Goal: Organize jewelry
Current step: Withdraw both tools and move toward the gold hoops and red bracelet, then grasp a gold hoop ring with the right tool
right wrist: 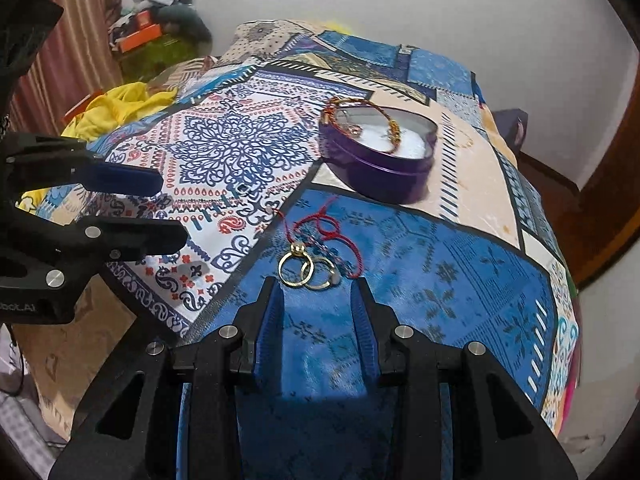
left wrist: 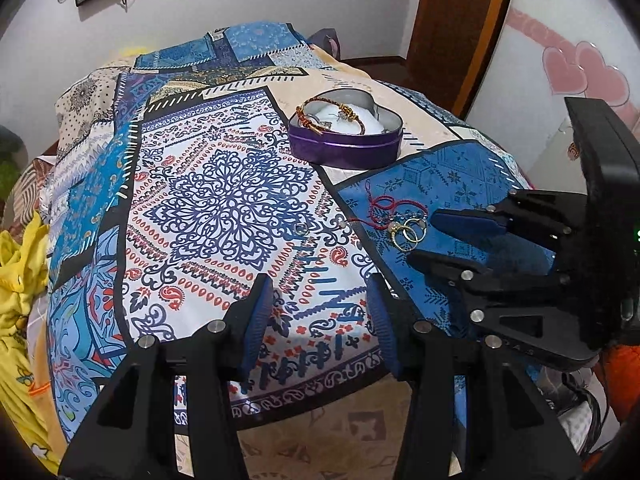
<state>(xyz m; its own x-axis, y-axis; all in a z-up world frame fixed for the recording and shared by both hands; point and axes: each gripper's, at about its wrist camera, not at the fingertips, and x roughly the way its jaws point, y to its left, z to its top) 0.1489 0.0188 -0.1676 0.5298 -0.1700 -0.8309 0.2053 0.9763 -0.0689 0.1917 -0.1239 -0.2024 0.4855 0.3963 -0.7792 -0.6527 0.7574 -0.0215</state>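
Observation:
A purple heart-shaped tin (left wrist: 344, 148) (right wrist: 380, 172) stands on the patterned cloth, white-lined, with a gold and red bracelet (left wrist: 332, 114) (right wrist: 360, 116) resting on its rim. Nearer lie gold rings (left wrist: 408, 234) (right wrist: 308, 270) tangled with a red cord bracelet (left wrist: 384, 206) (right wrist: 324, 224) on the blue patch. My right gripper (right wrist: 318, 292) (left wrist: 420, 236) is open, its fingertips just short of the rings. My left gripper (left wrist: 320, 292) (right wrist: 172, 208) is open and empty above the white patterned patch. A small clear-stone ring (left wrist: 300, 229) (right wrist: 242, 189) lies on that patch.
The cloth-covered table (left wrist: 320, 432) drops off at its near edge. Yellow fabric (left wrist: 16, 280) (right wrist: 116, 108) lies at the left. A wooden door frame (left wrist: 460, 28) and a heart-decorated panel (left wrist: 580, 72) stand at the right. Clutter (right wrist: 160, 20) sits by a curtain behind.

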